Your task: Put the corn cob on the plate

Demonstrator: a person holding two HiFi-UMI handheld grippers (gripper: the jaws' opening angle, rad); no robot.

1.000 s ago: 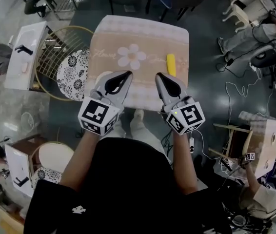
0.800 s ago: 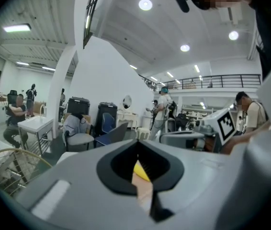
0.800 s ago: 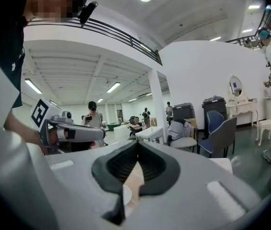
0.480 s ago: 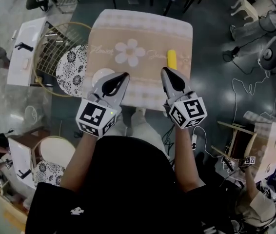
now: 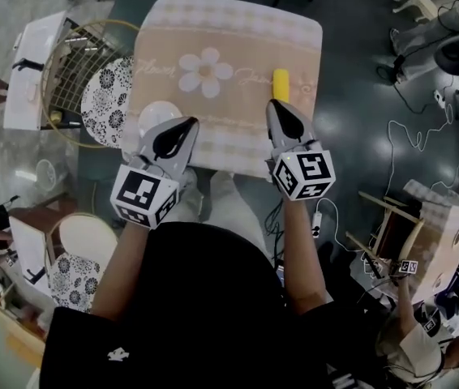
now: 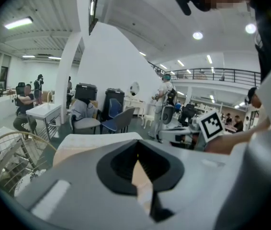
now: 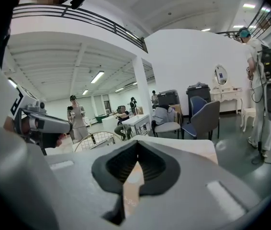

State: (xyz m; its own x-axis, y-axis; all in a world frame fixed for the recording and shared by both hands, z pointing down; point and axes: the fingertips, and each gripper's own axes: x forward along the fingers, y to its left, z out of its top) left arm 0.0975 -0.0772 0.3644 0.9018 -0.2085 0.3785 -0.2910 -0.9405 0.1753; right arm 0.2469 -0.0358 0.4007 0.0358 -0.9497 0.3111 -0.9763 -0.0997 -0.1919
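Left gripper and right gripper: both pinched together, tip against tip, nothing caught between. Right tip just short of the near end of the corn cob, lying lengthwise on the flowered cloth towards its right side. Well apart from the white plate at the near left of the cloth, partly covered by the left tip. No grasp yet, by the look of it.

Likely trouble from here:
- Shoving the cob instead of taking it, if pressed forward with jaws not yet parted. Round, so liable to roll over the cloth's right edge.
- Pinching one end only, through a late or off-centre opening, with a swivel and a drop during the carry.
- Blocking the landing spot by crowding the left tool over the plate.
- Mistaking the patterned plate on the wire rack, left of the cloth, for the target.
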